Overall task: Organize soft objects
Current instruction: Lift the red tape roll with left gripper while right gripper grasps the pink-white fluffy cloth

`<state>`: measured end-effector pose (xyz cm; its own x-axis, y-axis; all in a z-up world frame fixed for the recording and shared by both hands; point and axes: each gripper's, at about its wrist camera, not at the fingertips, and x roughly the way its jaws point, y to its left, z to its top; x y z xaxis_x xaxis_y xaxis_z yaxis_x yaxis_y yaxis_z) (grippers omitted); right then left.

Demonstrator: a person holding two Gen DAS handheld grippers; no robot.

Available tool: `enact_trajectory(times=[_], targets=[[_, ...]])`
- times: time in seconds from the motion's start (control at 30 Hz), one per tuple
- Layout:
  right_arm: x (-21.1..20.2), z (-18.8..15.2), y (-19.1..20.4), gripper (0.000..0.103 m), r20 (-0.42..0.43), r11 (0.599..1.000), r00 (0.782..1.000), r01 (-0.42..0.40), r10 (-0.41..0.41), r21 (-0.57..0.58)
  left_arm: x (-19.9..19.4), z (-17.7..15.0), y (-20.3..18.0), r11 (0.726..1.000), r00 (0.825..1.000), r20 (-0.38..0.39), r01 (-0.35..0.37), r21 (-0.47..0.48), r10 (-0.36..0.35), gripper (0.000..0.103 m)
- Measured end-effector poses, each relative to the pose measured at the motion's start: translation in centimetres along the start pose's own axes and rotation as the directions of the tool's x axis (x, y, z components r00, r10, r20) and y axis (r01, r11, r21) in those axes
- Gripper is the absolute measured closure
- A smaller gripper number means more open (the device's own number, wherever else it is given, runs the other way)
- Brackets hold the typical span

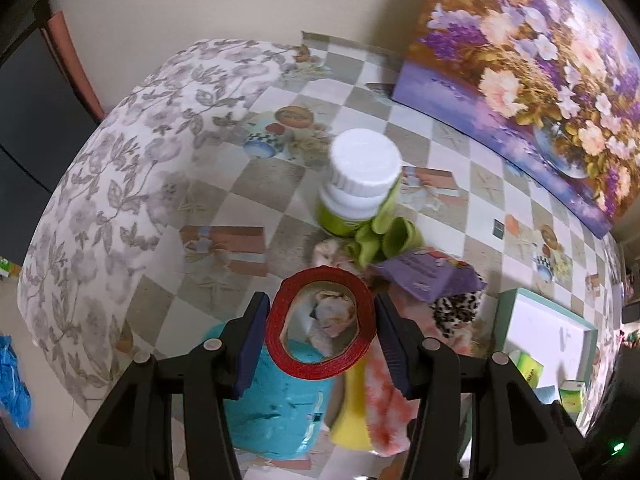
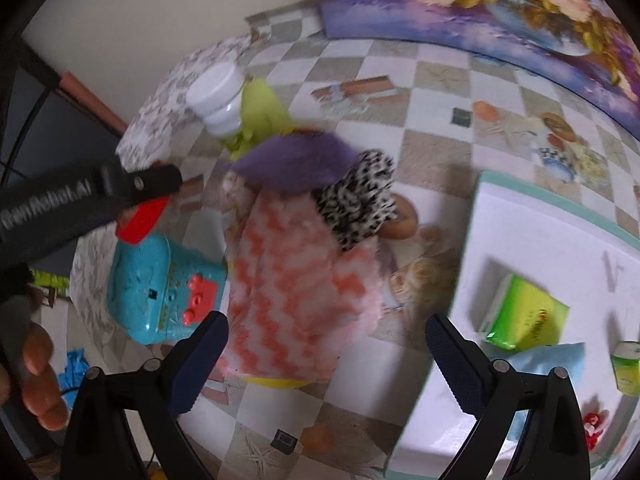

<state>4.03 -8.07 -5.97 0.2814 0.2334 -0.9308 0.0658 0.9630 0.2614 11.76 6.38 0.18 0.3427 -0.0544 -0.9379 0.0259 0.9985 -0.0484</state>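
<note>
Evidently the left gripper [image 1: 321, 330] pinched the red tape roll [image 1: 320, 326], clearing it off the soft pile; the right gripper [image 2: 326, 360] hung spread, empty, above the pink cloth [image 2: 296, 292]

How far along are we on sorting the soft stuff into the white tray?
Done: green tissue packs and a blue cloth lie in the white tray. In hand: left gripper holds a red tape roll; right gripper is open and empty. Left: pink cloth, leopard fabric, purple item.

Home: checkered tablecloth [image 1: 360, 92], flower painting [image 1: 532, 68] against wall.
</note>
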Motion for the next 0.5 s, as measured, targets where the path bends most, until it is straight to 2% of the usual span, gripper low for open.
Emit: enact_trajectory(times=[0.13,0.23,0.33,0.5], targets=[[1.6,-0.3,0.4,0.005,-0.031,1.0,1.0,0.005,-0.005,-0.012,0.3,0.1,0.6,1.0,1.0,-0.005,0.001,-0.016,-0.001,0.048],[2.3,-0.4,0.6,0.012,-0.038,1.0,0.999,-0.017,0.016,-0.015,0.5,0.2,0.7,1.0,1.0,-0.011,0.007,-0.018,-0.007,0.048],[2.4,-0.5,0.8,0.023,-0.037,0.999,0.998,-0.044,0.043,-0.021,0.6,0.1,0.6,1.0,1.0,-0.018,0.017,-0.017,-0.018,0.048],[2.1,-0.5,1.0,0.057,-0.017,0.994,0.994,-0.106,0.106,-0.034,0.6,0.2,0.4,1.0,0.999,-0.016,0.027,-0.015,-0.027,0.048]])
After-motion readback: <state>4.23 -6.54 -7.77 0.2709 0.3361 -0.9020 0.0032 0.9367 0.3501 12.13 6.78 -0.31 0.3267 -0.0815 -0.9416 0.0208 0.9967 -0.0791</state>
